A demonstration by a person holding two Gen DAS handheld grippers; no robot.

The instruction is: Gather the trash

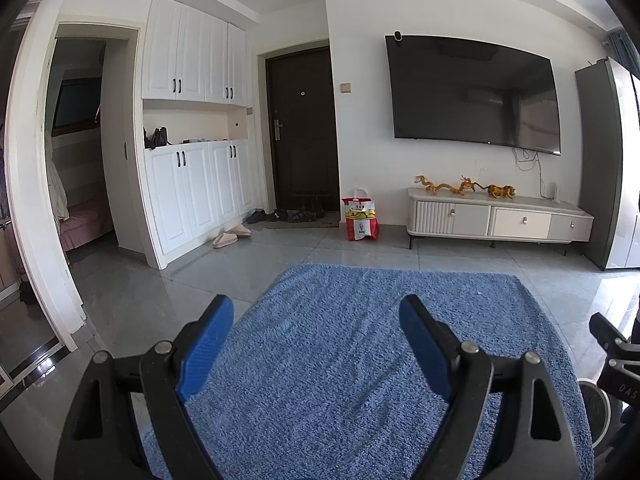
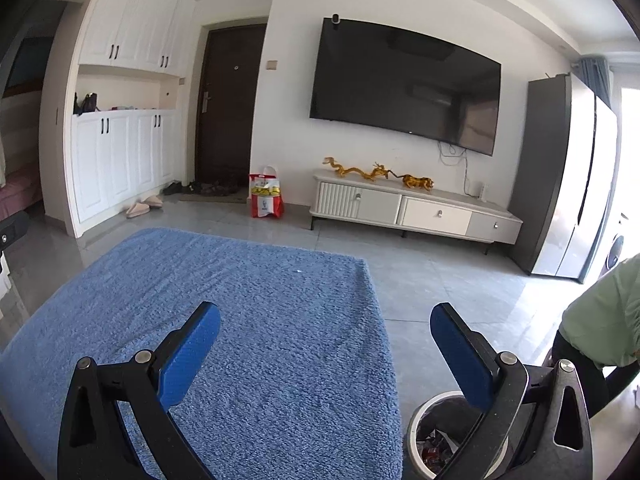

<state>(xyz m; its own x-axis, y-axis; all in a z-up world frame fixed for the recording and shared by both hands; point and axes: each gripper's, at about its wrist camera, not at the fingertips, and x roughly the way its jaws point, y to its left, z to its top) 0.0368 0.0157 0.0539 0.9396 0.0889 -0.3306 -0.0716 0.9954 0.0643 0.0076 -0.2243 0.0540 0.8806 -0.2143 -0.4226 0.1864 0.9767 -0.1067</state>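
Observation:
My left gripper (image 1: 316, 312) is open and empty, held above a blue shaggy rug (image 1: 360, 360). My right gripper (image 2: 325, 318) is open and empty, above the rug's right edge (image 2: 240, 320). A round white trash bin (image 2: 434, 436) with a dark liner and crumpled wrappers inside stands on the floor just right of the rug, under my right gripper's right finger. Its rim also shows at the right edge of the left wrist view (image 1: 596, 408). A tiny white speck (image 2: 298, 270) lies on the rug's far part.
A red and white KFC bag (image 1: 360, 220) stands by the dark entry door (image 1: 304, 132). Slippers (image 1: 230, 236) and shoes lie near white cabinets (image 1: 196, 188). A low TV stand (image 1: 496, 216) sits under a wall TV. A tall fridge (image 2: 560, 176) and a person in green (image 2: 604, 320) are at right.

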